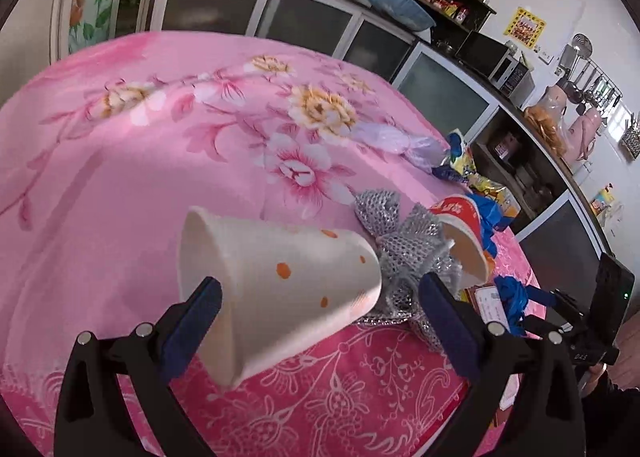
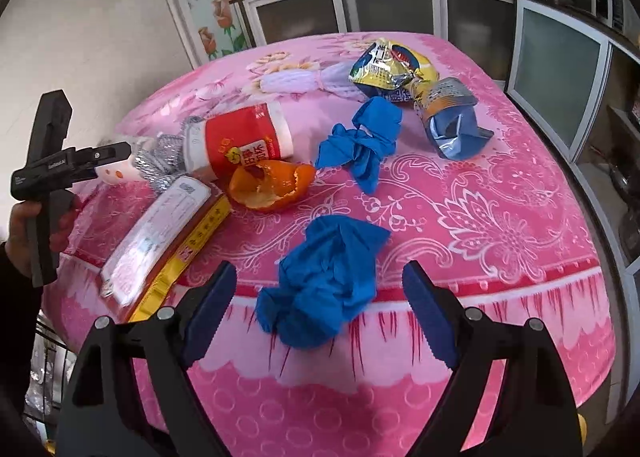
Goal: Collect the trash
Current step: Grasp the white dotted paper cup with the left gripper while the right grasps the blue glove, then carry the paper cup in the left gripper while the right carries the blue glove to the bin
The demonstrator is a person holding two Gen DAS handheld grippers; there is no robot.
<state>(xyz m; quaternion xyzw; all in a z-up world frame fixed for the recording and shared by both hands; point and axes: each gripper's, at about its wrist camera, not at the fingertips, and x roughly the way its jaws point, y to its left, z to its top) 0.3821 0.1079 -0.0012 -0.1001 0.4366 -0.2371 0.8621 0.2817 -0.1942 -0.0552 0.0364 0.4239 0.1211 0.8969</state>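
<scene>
Left gripper (image 1: 318, 299) spread wide around a white paper cup (image 1: 280, 281) with orange dots, lying on its side on the pink flowered tablecloth (image 1: 120, 177). Cup between the blue pads, rim near the left pad (image 1: 196, 317), a clear gap to the right pad; no squeeze visible, nothing gripped. Just beyond the right pad, a silver mesh bow (image 1: 404, 249); past that, a red paper cup (image 1: 460, 229) tipped over.

Right gripper (image 2: 320, 309) likewise wide open, holding nothing. Crumpled blue glove (image 2: 320, 281) on the cloth between its pads, near the table's edge, untouched by either pad. Farther ahead, a second blue glove (image 2: 364, 141) and a piece of orange peel (image 2: 268, 185). Ahead and to the left, a flat packet (image 2: 160, 241). Far ahead, a yellow and blue snack bag (image 2: 400, 69) and a pale plastic wrapper (image 2: 304, 81).
</scene>
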